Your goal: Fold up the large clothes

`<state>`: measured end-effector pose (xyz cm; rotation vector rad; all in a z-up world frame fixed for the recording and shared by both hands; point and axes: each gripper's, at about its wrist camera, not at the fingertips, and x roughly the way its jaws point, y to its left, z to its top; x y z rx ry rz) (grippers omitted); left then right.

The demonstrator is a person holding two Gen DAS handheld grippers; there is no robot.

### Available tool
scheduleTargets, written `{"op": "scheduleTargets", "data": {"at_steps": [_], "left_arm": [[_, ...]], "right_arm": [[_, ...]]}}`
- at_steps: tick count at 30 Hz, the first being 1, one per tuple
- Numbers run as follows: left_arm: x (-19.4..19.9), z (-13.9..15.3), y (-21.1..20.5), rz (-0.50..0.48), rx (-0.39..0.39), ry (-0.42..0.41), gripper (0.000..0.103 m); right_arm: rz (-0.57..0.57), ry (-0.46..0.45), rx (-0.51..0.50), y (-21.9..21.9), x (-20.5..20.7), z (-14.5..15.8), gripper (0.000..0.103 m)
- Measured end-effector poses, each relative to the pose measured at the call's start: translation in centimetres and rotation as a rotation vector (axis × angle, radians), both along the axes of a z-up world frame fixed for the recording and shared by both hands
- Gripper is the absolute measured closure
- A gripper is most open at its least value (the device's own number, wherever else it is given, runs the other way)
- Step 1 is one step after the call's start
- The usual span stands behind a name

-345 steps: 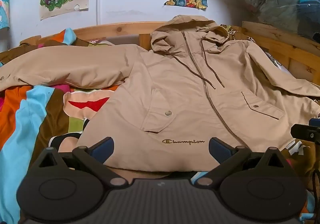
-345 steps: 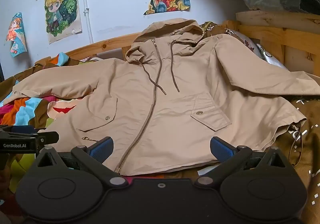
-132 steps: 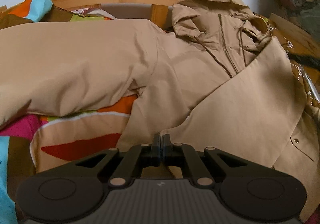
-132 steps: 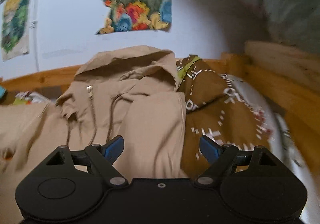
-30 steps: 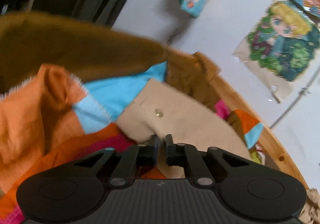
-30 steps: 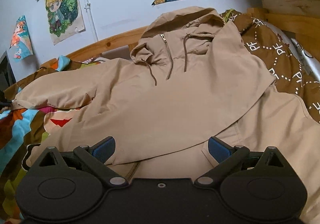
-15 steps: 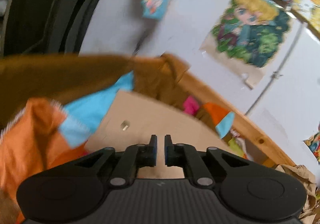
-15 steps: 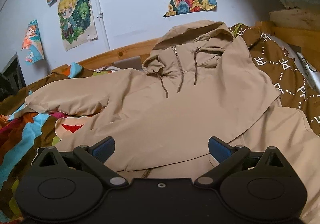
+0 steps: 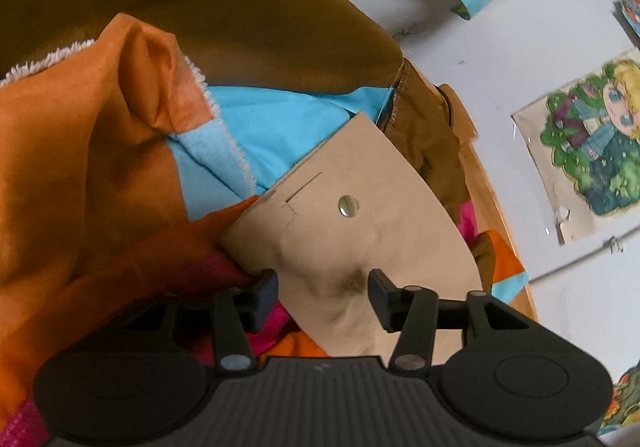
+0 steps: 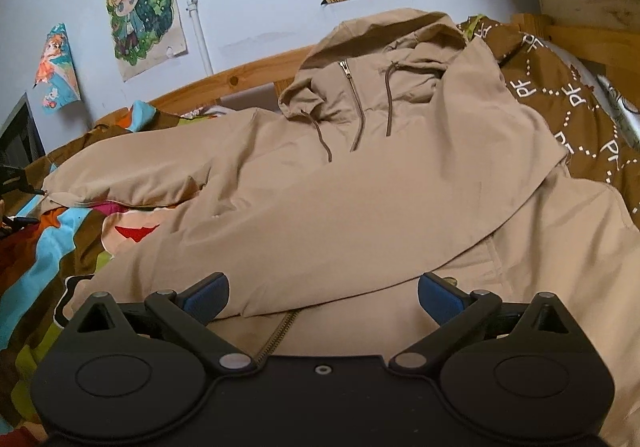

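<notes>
Both claws open over tan jacket [image 10: 360, 207].

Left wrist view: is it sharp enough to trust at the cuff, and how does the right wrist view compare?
Left wrist view: sharp at the sleeve cuff, its snap glinting; edges bend with fisheye. Right wrist view: the jacket is evenly lit and mostly sharp, the bed rail bows, and the dark corners are vignetted.
</notes>
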<state>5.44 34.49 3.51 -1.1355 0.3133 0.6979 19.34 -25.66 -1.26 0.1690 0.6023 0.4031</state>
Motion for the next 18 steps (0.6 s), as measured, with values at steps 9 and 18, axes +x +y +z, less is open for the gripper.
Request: {"op": "scheduleTargets", "data": {"at_steps": [9,18], "left_arm": [[-0.3,0.9,-0.9,0.028,0.02,0.071,0.019],[0.7,2.1,-0.3,0.066,0.101,0.151,0.083]], "right_arm": [[0.016,-0.017,0.009,0.0,-0.3,0.5,0.002],[0.017,-0.01,0.003,0.1,-0.2,0.4,0.002]]}}
